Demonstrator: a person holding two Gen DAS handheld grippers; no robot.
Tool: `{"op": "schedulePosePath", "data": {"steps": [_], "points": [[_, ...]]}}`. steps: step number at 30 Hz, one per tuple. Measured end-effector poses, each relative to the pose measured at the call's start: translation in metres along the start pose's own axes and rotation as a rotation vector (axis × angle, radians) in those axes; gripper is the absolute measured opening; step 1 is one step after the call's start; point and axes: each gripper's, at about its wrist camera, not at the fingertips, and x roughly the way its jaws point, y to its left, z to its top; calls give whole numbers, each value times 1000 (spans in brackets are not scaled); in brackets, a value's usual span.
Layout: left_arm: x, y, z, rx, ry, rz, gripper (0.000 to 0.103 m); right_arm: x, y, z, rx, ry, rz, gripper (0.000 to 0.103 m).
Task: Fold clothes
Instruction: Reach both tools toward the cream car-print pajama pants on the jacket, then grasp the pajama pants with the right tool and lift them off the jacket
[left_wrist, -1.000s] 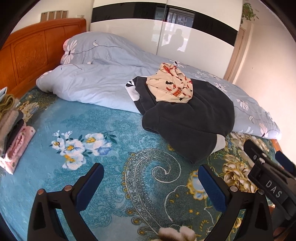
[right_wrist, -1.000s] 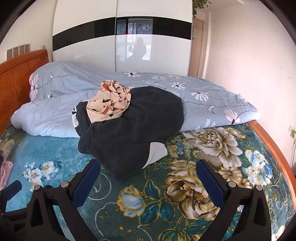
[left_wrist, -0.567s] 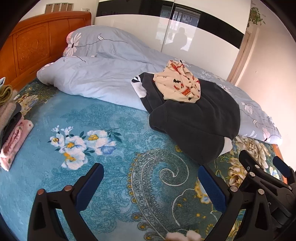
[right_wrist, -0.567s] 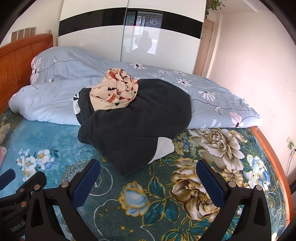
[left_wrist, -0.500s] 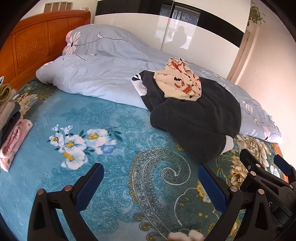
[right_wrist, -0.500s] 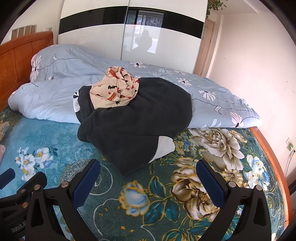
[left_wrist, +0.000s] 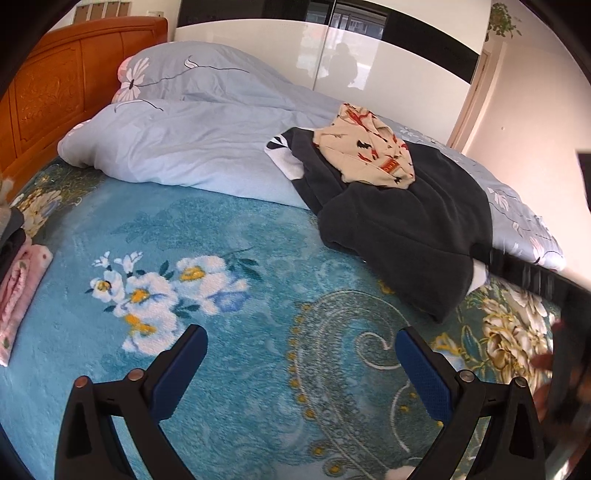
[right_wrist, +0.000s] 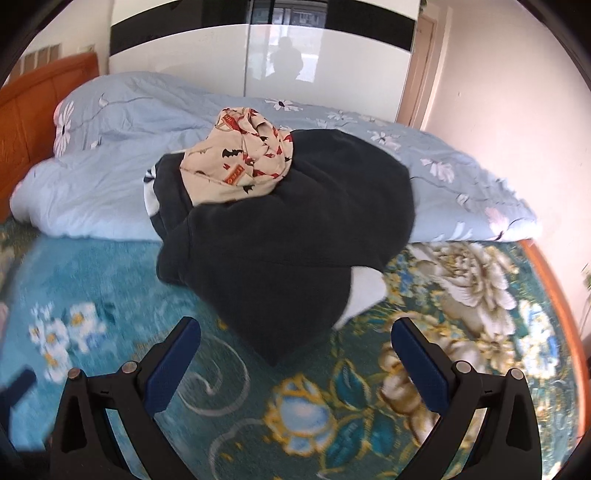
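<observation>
A patterned shirt (right_wrist: 242, 155) is lying on a dark sweatshirt (right_wrist: 295, 236), which is draping from the duvet (left_wrist: 192, 151) onto the blanket (left_wrist: 229, 332); folded clothes (left_wrist: 18, 288) are sitting far left.

The left black two-finger gripper with blue pads (left_wrist: 301, 363) is hovering with its jaws spread wide, gripping nothing. The right black two-finger gripper with blue pads (right_wrist: 295, 360) is likewise hanging wide apart and empty, its picture blurring slightly.
</observation>
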Motion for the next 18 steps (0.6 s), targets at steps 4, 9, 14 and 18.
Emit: {"op": "schedulePosePath", "data": {"steps": [4, 9, 14, 18], "points": [[4, 16, -2, -19, -9, 24, 103, 33, 14, 46, 41, -11, 46, 103], [6, 35, -11, -74, -46, 31, 103, 83, 53, 101, -8, 8, 30, 103], [9, 57, -18, -124, -59, 33, 103, 130, 66, 148, 26, 50, 21, 90], [13, 73, -16, -186, -78, 45, 103, 165, 64, 168, 115, 133, 71, 72]]}}
